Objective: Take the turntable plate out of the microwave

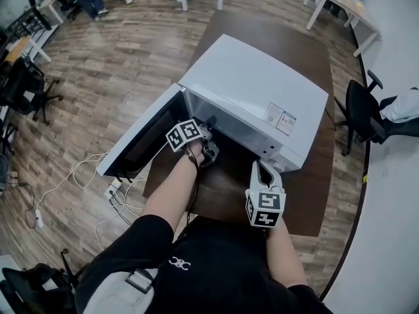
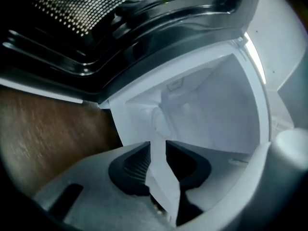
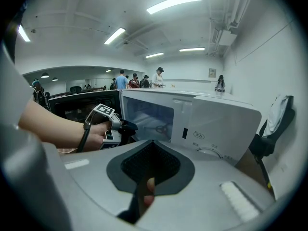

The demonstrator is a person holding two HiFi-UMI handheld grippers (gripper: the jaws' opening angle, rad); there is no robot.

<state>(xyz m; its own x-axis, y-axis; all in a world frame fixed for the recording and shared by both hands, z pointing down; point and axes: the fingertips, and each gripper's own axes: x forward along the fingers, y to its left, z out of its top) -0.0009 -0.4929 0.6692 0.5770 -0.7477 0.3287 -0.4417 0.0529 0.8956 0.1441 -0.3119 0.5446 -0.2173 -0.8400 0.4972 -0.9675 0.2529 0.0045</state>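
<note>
At the open mouth of the white microwave (image 1: 255, 90), which sits on a brown wooden surface (image 1: 291, 38) with its door (image 1: 141, 142) swung wide to the left in the head view. There the left tool (image 2: 158, 145) sits just in front of the cavity (image 2: 207, 105), jaws spread with a clear gap and nothing between them, only the pale back wall showing through. Well back, the right tool (image 3: 153, 147) hangs off the control panel (image 3: 211, 138) end of the front, jaws pressed together and empty (a fingertip of the holder's own hand shows through the slot beneath them). As for the turntable plate (image 3: 155, 124), not yet out: in the right gripper view it reads as a faint glassy sheet on the cavity floor over a spoked ring (image 3: 163, 128); the left gripper view is too blurred to fix its rim. Step in hand, by judgement: the reach-in for a grip on the near rim. To do it well the left tool should go in low and level, jaws kept wide until one passes over and one under the rim, then close squarely, not on a corner of the pad. Glass is likely slick and heavy for a one-edge pinch: lift just clear of the ring, draw straight out past the door, right tool ready underneath.
</note>
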